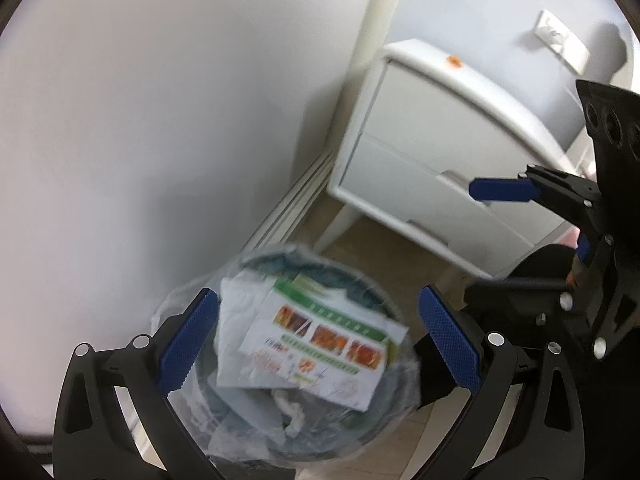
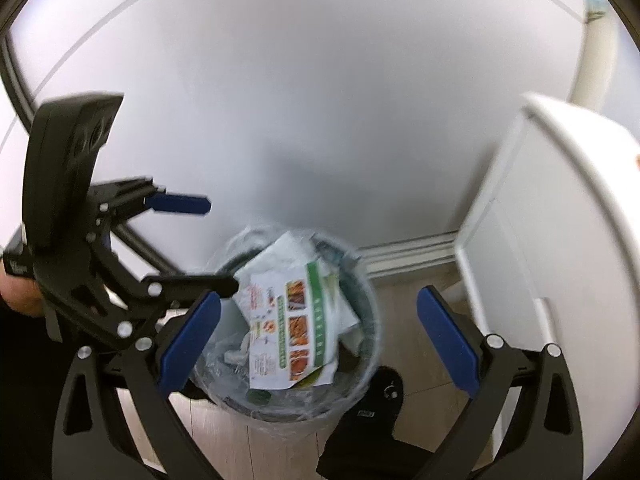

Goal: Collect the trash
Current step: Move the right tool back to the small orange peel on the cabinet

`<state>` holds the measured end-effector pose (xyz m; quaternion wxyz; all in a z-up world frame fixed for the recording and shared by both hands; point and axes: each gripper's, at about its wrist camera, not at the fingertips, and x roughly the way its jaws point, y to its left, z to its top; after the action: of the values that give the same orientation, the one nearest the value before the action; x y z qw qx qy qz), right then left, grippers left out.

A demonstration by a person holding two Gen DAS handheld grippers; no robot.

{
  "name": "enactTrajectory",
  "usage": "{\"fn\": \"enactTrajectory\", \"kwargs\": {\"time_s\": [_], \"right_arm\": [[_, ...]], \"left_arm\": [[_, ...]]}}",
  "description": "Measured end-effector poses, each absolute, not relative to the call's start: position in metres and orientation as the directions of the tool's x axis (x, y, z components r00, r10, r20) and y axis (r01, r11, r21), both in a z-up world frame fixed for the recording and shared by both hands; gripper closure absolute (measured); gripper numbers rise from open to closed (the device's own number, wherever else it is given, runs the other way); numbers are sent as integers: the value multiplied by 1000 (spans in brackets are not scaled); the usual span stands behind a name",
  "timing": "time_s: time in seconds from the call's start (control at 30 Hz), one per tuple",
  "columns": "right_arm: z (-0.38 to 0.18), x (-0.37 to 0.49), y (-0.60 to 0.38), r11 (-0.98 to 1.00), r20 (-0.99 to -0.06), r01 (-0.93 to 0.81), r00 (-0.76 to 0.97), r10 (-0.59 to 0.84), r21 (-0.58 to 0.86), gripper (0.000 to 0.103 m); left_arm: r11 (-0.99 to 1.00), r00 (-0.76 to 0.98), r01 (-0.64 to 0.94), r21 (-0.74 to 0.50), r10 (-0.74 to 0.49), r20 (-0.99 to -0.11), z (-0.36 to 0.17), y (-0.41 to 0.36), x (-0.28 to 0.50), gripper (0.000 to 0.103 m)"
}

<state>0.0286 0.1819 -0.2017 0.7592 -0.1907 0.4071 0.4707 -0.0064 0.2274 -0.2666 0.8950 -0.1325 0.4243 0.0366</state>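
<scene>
A round bin lined with a clear plastic bag stands on the floor by the wall. In it lies a printed leaflet with a green stripe and orange food pictures, on top of crumpled white paper. My left gripper hangs open above the bin with nothing between its blue pads. The right gripper shows at the right edge. In the right wrist view the bin and the leaflet sit below my right gripper, open and empty. The left gripper is open at the left.
A white nightstand with two drawers stands right of the bin, also seen close on the right. A small orange scrap lies on its top. White wall and baseboard run behind the bin. A black object lies on the wooden floor.
</scene>
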Motion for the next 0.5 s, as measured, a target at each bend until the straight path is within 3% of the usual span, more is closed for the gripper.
{"fn": "enactTrajectory", "kwargs": {"time_s": [0.5], "right_arm": [[-97,95,79,683,-639,-723,477,604,106,7]], "left_arm": [[997,732,8,-74,-56,-679,-152,172,96,6]]}}
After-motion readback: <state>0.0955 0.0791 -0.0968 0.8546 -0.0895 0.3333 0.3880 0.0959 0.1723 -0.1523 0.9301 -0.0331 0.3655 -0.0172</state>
